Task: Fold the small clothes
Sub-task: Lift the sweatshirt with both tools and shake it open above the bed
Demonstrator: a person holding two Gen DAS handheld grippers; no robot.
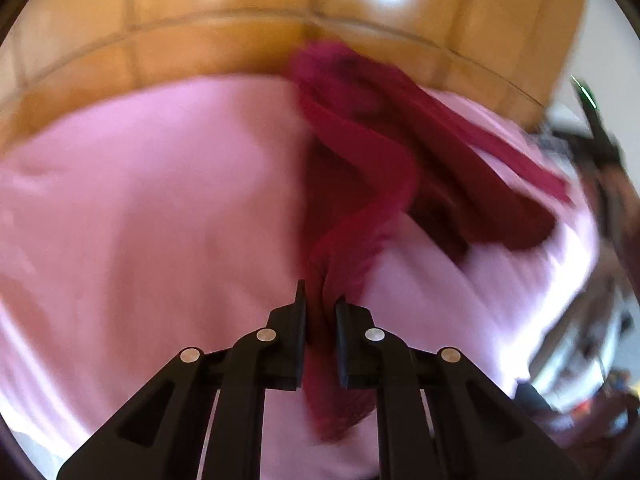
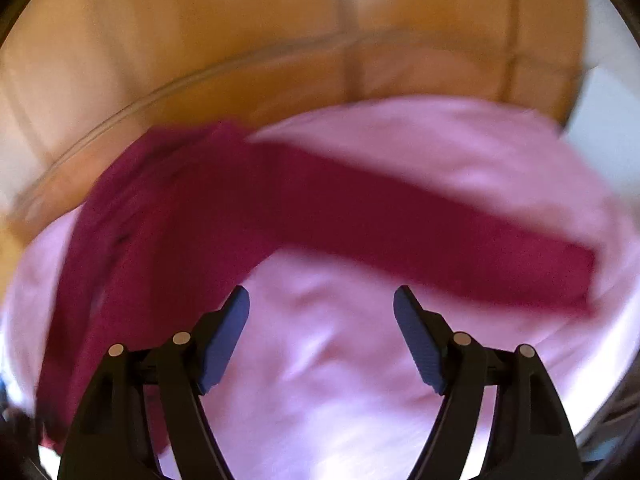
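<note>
Your left gripper (image 1: 320,304): jaws nearly closed, pinching fold of dark red garment (image 1: 352,152). Cloth runs up from those jaws, twists, spreads away over pink sheet (image 1: 140,200).

Your right gripper (image 2: 322,300): jaws wide apart, nothing between them, only pink sheet (image 2: 320,360) below. Red garment (image 2: 280,208) lies just beyond fingertips, band stretching across view, draping down past left finger. Both views blurred.

We are seeing bright, warm light in both wrist views, with white glare patches shining on the glossy wooden panel (image 1: 224,12) at the top. Motion blur is smearing the pink sheet (image 2: 328,380) and the crimson garment (image 2: 360,216), while the black fingers (image 1: 288,340) are staying sharp. Fisheye distortion is bending the panel's seams, and dark vignetting is ringing the corners.
</note>
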